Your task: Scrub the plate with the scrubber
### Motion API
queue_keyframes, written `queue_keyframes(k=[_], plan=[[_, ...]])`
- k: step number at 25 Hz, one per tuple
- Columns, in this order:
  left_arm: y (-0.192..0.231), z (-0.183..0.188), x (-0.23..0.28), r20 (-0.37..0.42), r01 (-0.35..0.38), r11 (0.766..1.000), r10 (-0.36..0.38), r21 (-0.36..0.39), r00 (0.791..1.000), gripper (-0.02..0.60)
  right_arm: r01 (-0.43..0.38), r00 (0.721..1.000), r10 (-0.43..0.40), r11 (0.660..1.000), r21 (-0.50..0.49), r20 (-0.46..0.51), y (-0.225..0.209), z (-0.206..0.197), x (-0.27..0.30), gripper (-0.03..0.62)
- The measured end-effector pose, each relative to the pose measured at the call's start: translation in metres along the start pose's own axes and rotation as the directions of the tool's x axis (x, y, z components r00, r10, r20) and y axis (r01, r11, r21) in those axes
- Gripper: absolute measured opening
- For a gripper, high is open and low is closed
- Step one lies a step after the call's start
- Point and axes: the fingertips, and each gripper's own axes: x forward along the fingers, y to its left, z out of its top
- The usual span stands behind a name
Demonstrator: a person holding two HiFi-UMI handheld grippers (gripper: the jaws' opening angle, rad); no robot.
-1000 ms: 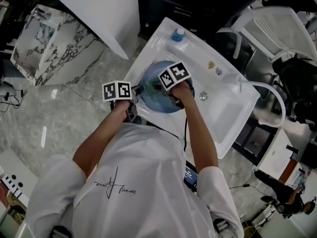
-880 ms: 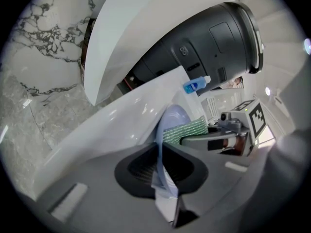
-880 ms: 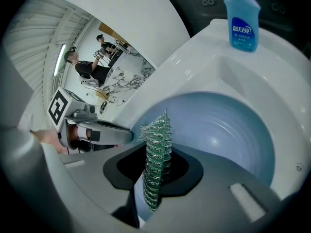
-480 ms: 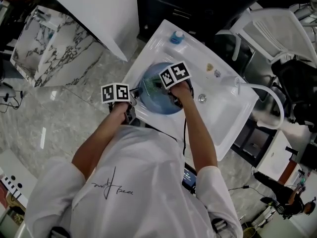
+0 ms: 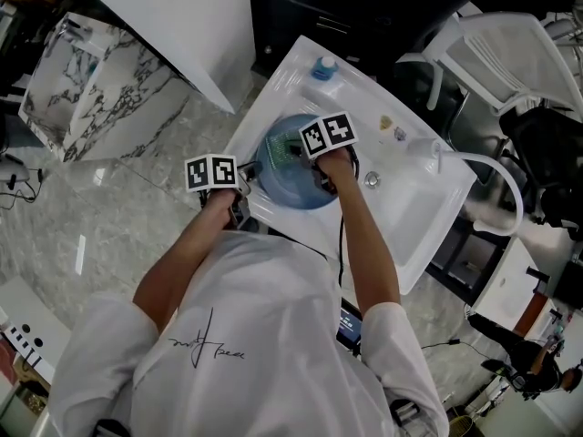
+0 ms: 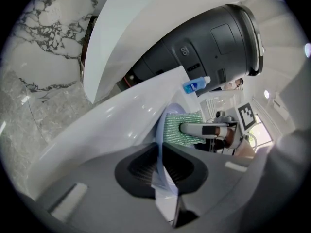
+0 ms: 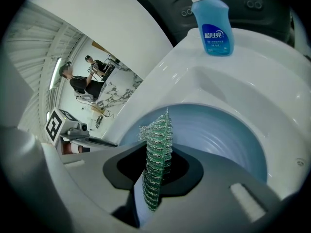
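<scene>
Green scrubber (image 7: 158, 139) clamped in right gripper (image 7: 153, 186) — against blue plate (image 7: 228, 140).

Bright, even light fills every view. Ahead of my right gripper (image 7: 155, 174) the white sink (image 7: 272, 67) glares softly; my jaws' hollows sit shadowed and blurred, and edges bend into black corners.

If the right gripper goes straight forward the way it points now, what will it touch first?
Most likely the plate: it fills the space just ahead of the right gripper and its scrubber. The bottle stands farther behind. Depth is uncertain.
</scene>
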Motion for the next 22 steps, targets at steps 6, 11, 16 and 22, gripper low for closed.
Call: queue_keyframes(k=[6,11,16,22], plan=[[-0.001,0.000,0.000,0.011,0.012,1.000,-0.012,-0.005,1.000,0.086,0.027,0.998,-0.029,0.999,0.034,0.059,-0.013,0.008,-0.006,0.069],[-0.002,0.000,-0.001,0.014,0.025,1.000,-0.025,-0.012,1.000,0.087,0.058,0.993,-0.065,0.996,0.066,0.102,-0.024,0.012,-0.011,0.069],[-0.003,-0.001,-0.001,0.018,0.032,0.999,-0.031,-0.014,0.999,0.089,0.088,0.986,-0.100,0.992,0.095,0.135,-0.036,0.015,-0.018,0.069],[-0.004,0.000,0.000,0.018,0.038,0.999,-0.038,-0.013,0.999,0.089,0.122,0.971,-0.147,0.983,0.139,0.189,-0.055,0.017,-0.029,0.069]])
